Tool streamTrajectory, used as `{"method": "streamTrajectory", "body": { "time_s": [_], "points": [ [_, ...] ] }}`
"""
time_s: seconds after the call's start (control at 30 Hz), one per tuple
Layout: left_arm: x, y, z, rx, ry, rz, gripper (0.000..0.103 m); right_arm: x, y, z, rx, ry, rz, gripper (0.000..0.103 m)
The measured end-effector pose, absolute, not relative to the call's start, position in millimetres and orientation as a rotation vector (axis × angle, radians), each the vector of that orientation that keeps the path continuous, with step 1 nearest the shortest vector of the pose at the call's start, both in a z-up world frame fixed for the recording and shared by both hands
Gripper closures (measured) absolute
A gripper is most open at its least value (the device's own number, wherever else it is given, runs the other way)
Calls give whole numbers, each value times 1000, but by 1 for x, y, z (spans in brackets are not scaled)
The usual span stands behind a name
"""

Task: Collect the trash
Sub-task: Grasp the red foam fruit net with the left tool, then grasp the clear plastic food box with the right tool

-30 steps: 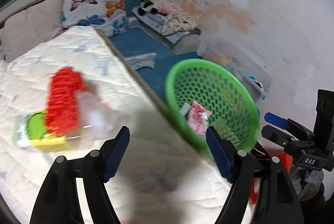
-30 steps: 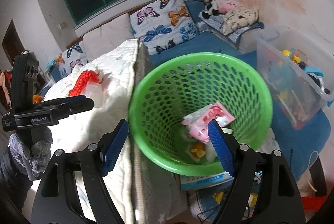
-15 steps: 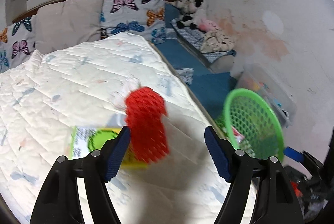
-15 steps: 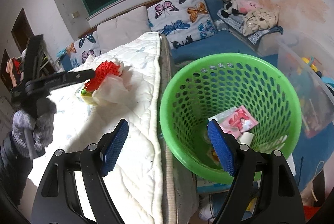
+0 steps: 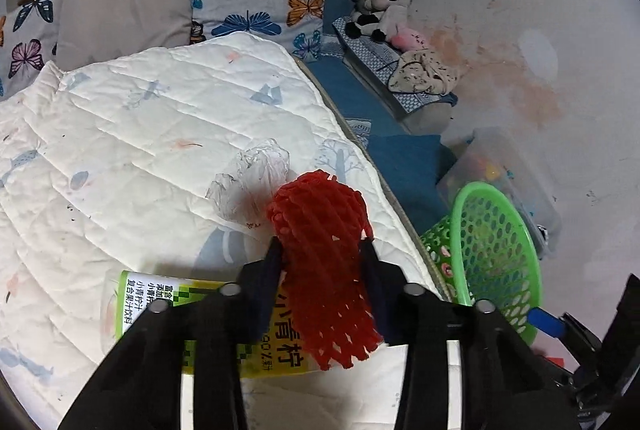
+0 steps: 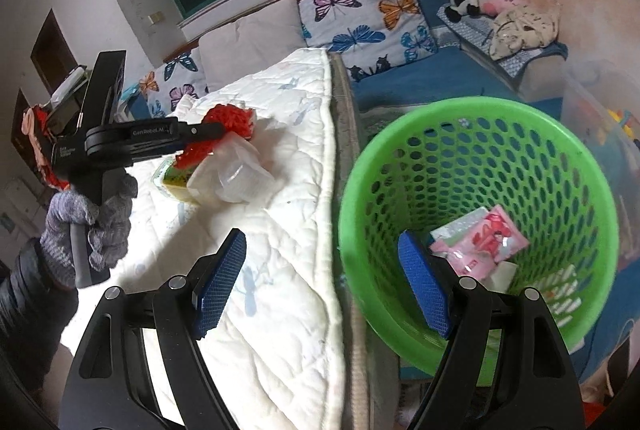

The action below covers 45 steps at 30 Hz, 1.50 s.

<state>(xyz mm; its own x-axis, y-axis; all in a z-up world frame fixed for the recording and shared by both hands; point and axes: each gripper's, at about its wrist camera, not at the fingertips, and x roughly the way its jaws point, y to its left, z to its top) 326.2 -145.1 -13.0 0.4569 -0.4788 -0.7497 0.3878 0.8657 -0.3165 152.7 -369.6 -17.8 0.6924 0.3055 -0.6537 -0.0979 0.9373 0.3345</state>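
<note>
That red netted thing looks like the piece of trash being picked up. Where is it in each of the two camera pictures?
Left wrist view: the red foam net sits low in the centre, pinched between the left gripper fingers, above a green drink carton.
Right wrist view: the same net is small, upper left, at the tip of the left gripper over the white quilt.
Shared landmark: the green basket.

Left tongs (image 5: 322, 254) with both fingers pressed in against something between them, held level by a hand in a grey knit glove (image 6: 86, 226) with a dark sleeve, right tongs (image 6: 324, 286) spread wide with blue pads (image 6: 422, 290) facing inward, gripping nothing
</note>
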Motion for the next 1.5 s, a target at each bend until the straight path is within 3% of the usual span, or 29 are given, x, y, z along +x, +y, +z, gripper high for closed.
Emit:
{"method": "streamTrajectory", "body": {
  "time_s": [0.07, 0.23, 0.63, 1.07, 1.27, 1.5],
  "points": [
    [323, -143, -12, -105, 949, -539, 76, 160, -366, -18, 294, 781, 255, 25],
    [317, -135, 0, -136, 915, -556, 79, 181, -356, -19, 336, 803, 320, 25],
    [297, -100, 27, -152, 834, -548, 79, 245, -317, -28, 382, 868, 473, 26],
    [285, -68, 20, -161, 828, -524, 79, 289, -309, -55, 502, 966, 571, 30],
    [282, -66, 15, -169, 837, -521, 79, 284, -310, -57, 530, 964, 592, 42],
    [278, -72, 13, -167, 844, -532, 79, 263, -316, -44, 488, 916, 558, 45]
  ]
}}
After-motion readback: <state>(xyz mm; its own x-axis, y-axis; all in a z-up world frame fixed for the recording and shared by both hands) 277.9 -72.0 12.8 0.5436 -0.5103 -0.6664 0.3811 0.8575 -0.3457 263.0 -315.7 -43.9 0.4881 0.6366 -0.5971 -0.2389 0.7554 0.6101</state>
